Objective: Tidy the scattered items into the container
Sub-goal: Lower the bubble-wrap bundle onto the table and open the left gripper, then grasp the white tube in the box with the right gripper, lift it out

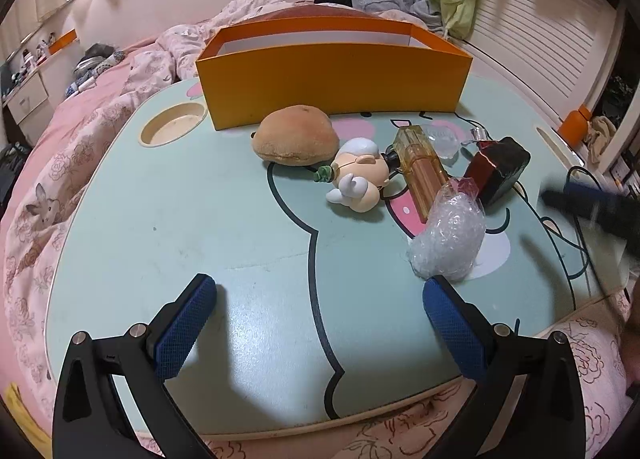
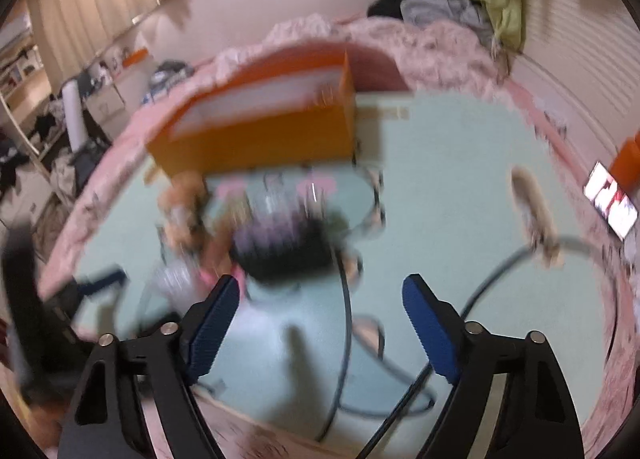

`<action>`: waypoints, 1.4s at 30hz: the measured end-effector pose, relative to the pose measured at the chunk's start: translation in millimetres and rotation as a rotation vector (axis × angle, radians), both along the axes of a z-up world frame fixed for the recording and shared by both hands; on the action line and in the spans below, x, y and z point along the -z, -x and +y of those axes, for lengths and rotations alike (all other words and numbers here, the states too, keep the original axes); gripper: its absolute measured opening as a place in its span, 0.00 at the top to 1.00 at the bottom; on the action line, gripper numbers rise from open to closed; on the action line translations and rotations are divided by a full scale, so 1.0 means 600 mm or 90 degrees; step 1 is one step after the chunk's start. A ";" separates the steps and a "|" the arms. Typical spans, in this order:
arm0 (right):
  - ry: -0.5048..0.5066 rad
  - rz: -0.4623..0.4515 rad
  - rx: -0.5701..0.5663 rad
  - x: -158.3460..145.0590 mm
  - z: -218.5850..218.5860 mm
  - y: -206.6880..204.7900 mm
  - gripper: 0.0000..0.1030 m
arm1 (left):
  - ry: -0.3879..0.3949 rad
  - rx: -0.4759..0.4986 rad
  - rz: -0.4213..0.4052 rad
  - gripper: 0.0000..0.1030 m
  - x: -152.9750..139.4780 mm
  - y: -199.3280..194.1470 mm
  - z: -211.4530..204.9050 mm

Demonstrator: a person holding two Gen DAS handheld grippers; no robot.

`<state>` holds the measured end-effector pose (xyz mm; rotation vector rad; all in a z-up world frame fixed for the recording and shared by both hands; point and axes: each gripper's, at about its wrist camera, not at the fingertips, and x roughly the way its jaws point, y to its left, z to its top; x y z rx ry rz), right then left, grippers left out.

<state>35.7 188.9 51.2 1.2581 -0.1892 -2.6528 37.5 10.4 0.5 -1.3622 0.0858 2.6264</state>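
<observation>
a: hovering low over the bare near part of the tabletop [image 1: 200,227], the left claw [image 1: 320,301] has its blue pads spread as wide as they go and nothing between them.

b: and the right claw [image 2: 320,299]?

a: open too, a little narrower, also empty (its view is badly smeared, so details there are hard to read). it shows as a dark blur at the right edge of the left view.

b: where are the items?

a: all on the tabletop in front of the orange box [image 1: 332,87]: a plush bread bun [image 1: 296,137] just before its front wall, a small figurine [image 1: 358,175] beside it, then an amber bottle [image 1: 420,167], a dark red-trimmed box [image 1: 500,171] and a bubble-wrap bundle [image 1: 448,235] to the right.

b: so which step?

a: i'd judge a pick is being lined up; no item is in either claw. the bubble-wrap bundle lies nearest the left claw, so next it likely needs to reach forward and right, straddle it, then close gently.
</observation>
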 end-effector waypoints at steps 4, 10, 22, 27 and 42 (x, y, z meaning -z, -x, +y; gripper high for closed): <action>0.072 -0.006 -0.062 -0.089 -0.036 0.093 0.24 | 0.000 0.000 0.002 0.00 0.000 0.000 0.001; 0.235 -0.280 -0.069 -0.064 -0.145 0.326 0.28 | -0.001 0.000 0.004 0.00 0.000 0.000 0.001; 0.240 -0.476 0.088 0.075 -0.217 0.481 0.48 | -0.010 0.006 0.012 0.00 -0.001 -0.006 -0.004; 0.044 -0.449 0.119 0.053 -0.237 0.506 0.50 | -0.011 0.007 0.013 0.00 -0.001 -0.008 -0.002; -0.081 -0.446 -0.040 0.066 -0.252 0.478 0.55 | -0.014 0.008 0.015 0.00 -0.001 -0.007 -0.002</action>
